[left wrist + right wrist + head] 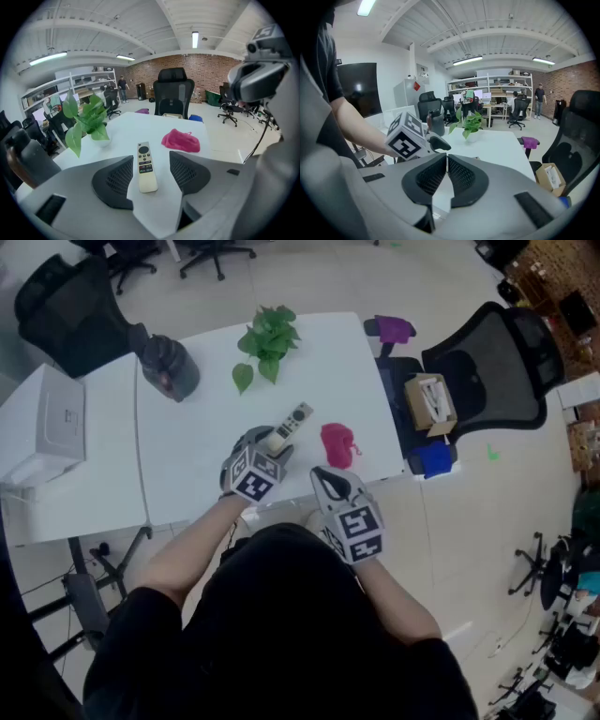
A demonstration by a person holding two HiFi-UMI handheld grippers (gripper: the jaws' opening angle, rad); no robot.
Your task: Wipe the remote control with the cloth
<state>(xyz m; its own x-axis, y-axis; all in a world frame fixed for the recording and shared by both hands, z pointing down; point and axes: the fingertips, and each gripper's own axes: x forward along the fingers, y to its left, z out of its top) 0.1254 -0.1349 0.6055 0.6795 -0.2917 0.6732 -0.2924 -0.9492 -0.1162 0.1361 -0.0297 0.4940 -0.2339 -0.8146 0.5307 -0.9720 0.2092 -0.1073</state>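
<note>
A cream remote control (289,426) lies on the white table (187,456), its near end between the jaws of my left gripper (269,446). In the left gripper view the remote (146,168) rests flat, with a gap on each side to the open black pads (115,180). The pads do not touch it. A crumpled pink cloth (337,444) sits just right of the remote, seen beyond the jaws as the cloth (181,141). My right gripper (328,482) hovers near the table's front edge, below the cloth. Its jaws (446,161) are shut with nothing between them.
A small green plant (267,338) stands at the back middle, a dark jug (169,367) to its left. A white box (61,418) sits far left. Right of the table are a black office chair (497,362), a cardboard box (429,401) and a purple object (394,329).
</note>
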